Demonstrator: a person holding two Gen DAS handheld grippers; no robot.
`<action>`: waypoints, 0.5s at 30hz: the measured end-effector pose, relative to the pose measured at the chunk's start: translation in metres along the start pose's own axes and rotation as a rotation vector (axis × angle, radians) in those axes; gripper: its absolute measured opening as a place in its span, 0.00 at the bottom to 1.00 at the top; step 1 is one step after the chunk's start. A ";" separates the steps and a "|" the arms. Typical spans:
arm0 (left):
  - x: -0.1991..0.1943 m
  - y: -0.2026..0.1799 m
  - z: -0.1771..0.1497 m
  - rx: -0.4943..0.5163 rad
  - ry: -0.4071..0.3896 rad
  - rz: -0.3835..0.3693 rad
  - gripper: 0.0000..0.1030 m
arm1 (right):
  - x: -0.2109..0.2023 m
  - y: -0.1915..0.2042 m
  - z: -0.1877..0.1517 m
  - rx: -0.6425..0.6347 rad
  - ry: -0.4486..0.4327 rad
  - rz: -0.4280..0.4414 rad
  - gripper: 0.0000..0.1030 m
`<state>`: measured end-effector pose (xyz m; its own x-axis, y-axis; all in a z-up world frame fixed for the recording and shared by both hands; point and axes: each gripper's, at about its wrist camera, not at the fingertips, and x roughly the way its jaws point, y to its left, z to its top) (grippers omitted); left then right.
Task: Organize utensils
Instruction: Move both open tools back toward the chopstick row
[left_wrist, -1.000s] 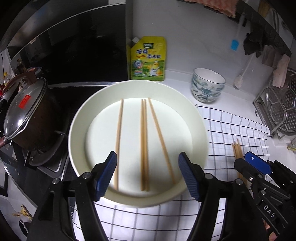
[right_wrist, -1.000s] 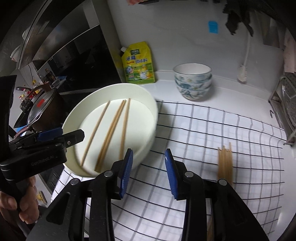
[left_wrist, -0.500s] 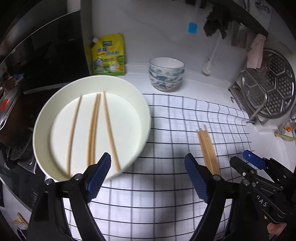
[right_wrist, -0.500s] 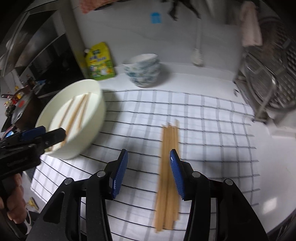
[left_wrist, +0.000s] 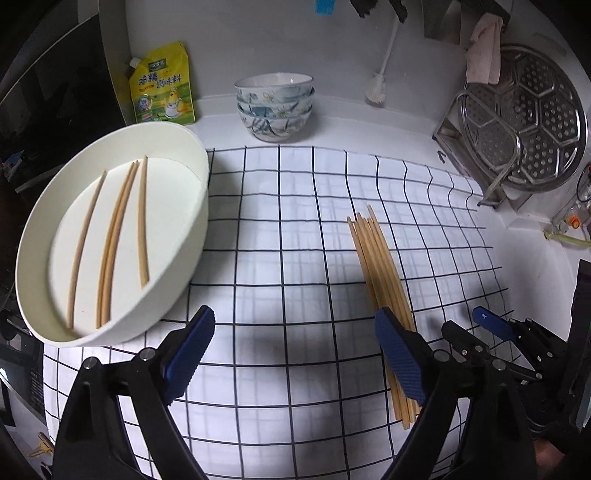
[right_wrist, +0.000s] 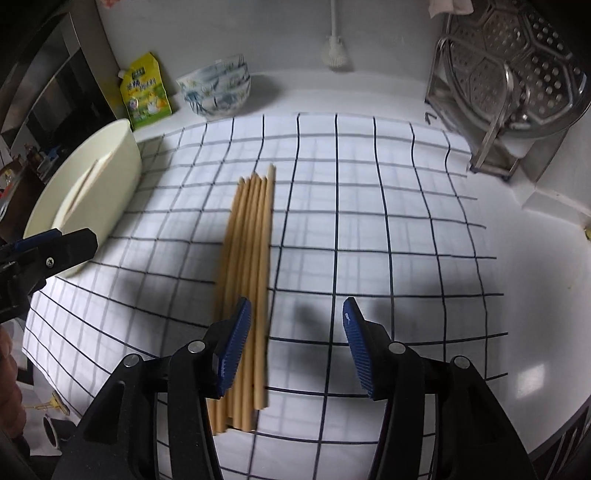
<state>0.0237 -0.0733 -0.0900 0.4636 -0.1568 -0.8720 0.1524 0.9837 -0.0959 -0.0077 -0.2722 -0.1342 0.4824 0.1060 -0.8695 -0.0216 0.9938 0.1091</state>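
A bundle of several wooden chopsticks (left_wrist: 380, 266) (right_wrist: 248, 258) lies lengthwise on the white grid-patterned cloth (left_wrist: 295, 240) (right_wrist: 369, 221). A wide cream bowl (left_wrist: 199, 192) (right_wrist: 122, 173) at the cloth's left edge holds several more chopsticks (left_wrist: 114, 236). My left gripper (left_wrist: 295, 350) hovers over bare cloth between bowl and bundle, jaws opening wide, nothing between them; its right finger overlaps the bundle's near end. My right gripper (right_wrist: 295, 343) hangs just right of the bundle's near end, jaws opening, only cloth between them. Its blue-tipped fingers (left_wrist: 491, 325) show at the right of the left wrist view.
Stacked patterned bowls (left_wrist: 275, 107) (right_wrist: 216, 90) and a yellow refill pouch (left_wrist: 162, 92) (right_wrist: 146, 92) stand at the back wall. A metal rack with perforated steamer plates (left_wrist: 524, 129) (right_wrist: 517, 74) is at the right. A dish brush (left_wrist: 376, 88) hangs on the wall. The stove area is dark at left.
Both grippers swung right from over the bowl and sank toward the cloth, bringing the chopstick bundle close. Both pairs of jaws stand wider than before.
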 end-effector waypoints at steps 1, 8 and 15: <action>0.004 -0.001 -0.002 0.001 0.008 0.001 0.84 | 0.004 -0.001 -0.001 -0.003 0.005 0.002 0.49; 0.025 -0.009 -0.012 0.006 0.051 0.016 0.84 | 0.023 -0.002 -0.004 -0.025 0.015 0.017 0.49; 0.035 -0.008 -0.017 -0.001 0.072 0.030 0.84 | 0.035 0.002 -0.006 -0.052 0.020 0.027 0.49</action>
<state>0.0236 -0.0852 -0.1279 0.4042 -0.1205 -0.9067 0.1384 0.9879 -0.0696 0.0043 -0.2666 -0.1673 0.4635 0.1325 -0.8761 -0.0801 0.9910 0.1075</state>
